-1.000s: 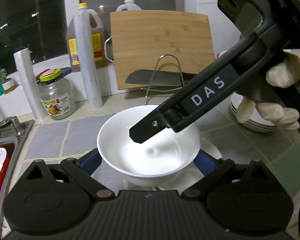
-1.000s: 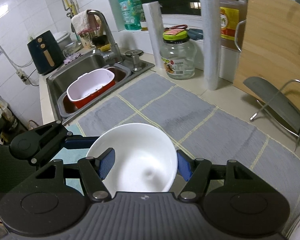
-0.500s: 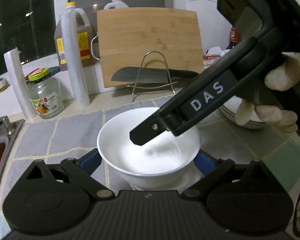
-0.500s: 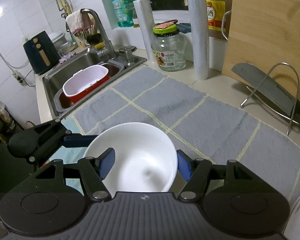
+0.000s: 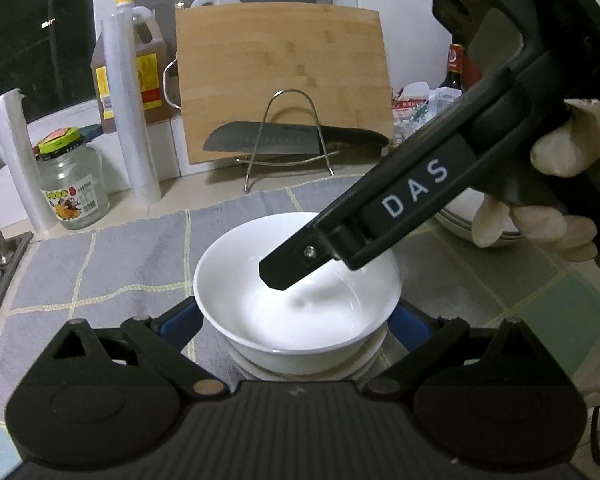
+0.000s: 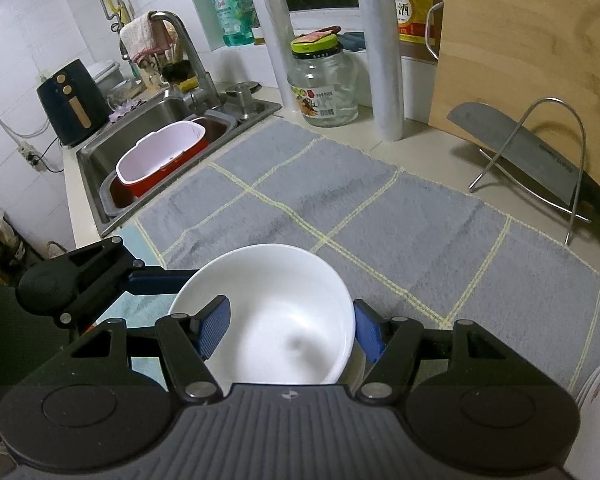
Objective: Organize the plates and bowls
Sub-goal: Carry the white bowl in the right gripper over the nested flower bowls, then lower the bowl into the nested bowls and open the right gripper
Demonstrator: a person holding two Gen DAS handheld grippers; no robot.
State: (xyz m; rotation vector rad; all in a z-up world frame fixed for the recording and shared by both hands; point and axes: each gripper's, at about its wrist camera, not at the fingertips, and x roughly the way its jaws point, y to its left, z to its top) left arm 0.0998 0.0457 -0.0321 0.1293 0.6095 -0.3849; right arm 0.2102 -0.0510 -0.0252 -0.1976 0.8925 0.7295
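Note:
A white bowl [image 5: 300, 308] sits between the blue pads of my left gripper [image 5: 296, 320]. It rests on a second white dish [image 5: 300, 372] just below it. My right gripper [image 6: 290, 330] also holds the bowl [image 6: 276, 316]: one pad is inside the rim, the other outside. In the left wrist view the right gripper's finger [image 5: 339, 240] reaches into the bowl from the right. A stack of white plates [image 5: 471, 228] stands behind the gloved hand.
A grey checked mat [image 6: 339, 208] covers the counter. A knife on a wire stand [image 5: 292, 144], a bamboo board [image 5: 284, 76], a glass jar [image 5: 72, 184], film rolls and oil bottles line the back. The sink [image 6: 152, 140] with a red-and-white tub is at the left.
Both grippers and the bowl have moved right along the counter, away from the sink. The bowl has come down onto the dish beneath it.

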